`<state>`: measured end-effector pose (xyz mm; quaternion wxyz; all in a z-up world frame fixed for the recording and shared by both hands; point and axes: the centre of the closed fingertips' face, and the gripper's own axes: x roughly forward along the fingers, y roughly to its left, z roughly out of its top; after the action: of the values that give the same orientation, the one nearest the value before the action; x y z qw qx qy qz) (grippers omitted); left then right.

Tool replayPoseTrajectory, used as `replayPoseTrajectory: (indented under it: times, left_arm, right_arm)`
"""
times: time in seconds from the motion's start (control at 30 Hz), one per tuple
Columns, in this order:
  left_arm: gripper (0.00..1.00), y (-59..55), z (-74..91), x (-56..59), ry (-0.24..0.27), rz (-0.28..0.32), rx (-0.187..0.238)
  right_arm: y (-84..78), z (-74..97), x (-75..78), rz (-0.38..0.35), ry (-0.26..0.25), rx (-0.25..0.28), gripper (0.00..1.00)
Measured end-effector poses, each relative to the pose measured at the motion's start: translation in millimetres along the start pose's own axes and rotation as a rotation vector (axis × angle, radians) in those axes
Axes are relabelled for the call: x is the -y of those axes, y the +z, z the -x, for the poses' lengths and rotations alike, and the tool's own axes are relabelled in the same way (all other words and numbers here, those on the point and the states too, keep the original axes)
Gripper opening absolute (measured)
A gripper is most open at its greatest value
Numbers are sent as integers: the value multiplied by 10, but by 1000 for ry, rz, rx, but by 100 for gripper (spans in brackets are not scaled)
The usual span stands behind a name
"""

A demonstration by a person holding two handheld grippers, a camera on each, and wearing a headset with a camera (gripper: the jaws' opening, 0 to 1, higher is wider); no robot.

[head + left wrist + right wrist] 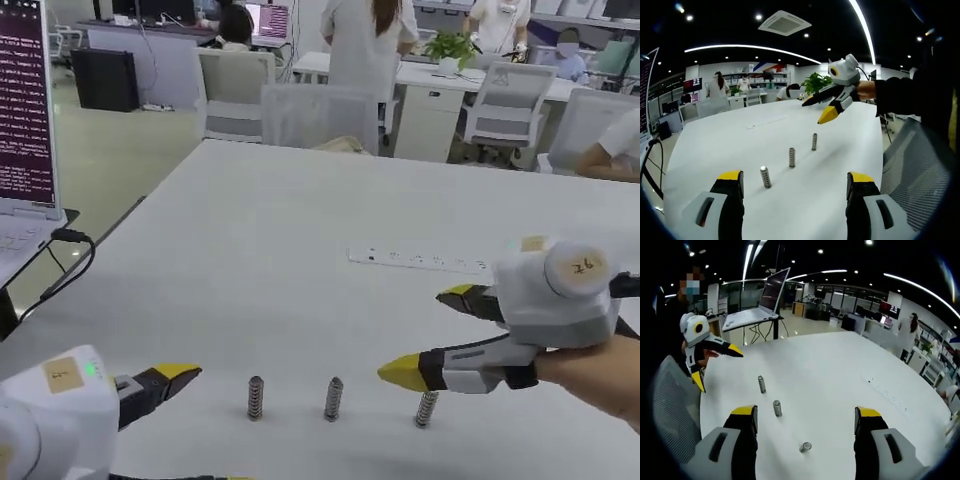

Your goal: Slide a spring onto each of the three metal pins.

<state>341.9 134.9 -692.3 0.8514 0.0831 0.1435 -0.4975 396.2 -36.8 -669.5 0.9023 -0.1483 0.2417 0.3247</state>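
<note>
Head view: three pins stand upright in a row on the bench (300,230), near its front edge: left pin (256,398), middle pin (334,398), right pin (427,408), each apart from the next. The left gripper (795,176) is left of the row. The right gripper (415,333) hangs just above the right pin. A power strip (420,261) lies on the bench behind the row, well apart. A laptop (25,110) stands off the bench's left side.

In the head view the bottom edge cuts off the left claw (208,425), left of the middle spring (333,398); its lower jaw barely shows. The right claw (415,333) covers the top of the right spring (427,410) beside it. Every spring hides the shaft of its pin (763,169).
</note>
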Motion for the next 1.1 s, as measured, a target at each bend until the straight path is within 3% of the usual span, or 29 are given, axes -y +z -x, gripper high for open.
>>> replayPoseTrajectory:
  times: [0.13,0.37,1.1]
  left_arm:
    - [82,9,-28,9,-3,4,1]
    - [82,29,-57,13,-6,6,11]
    - [82,18,8,26,-1,15,23]
  right_arm:
    - [-120,178,54,-50,-34,18,78]
    - [-267,395,6,-86,-73,38,79]
    - [-682,513,-258,-136,-71,32,79]
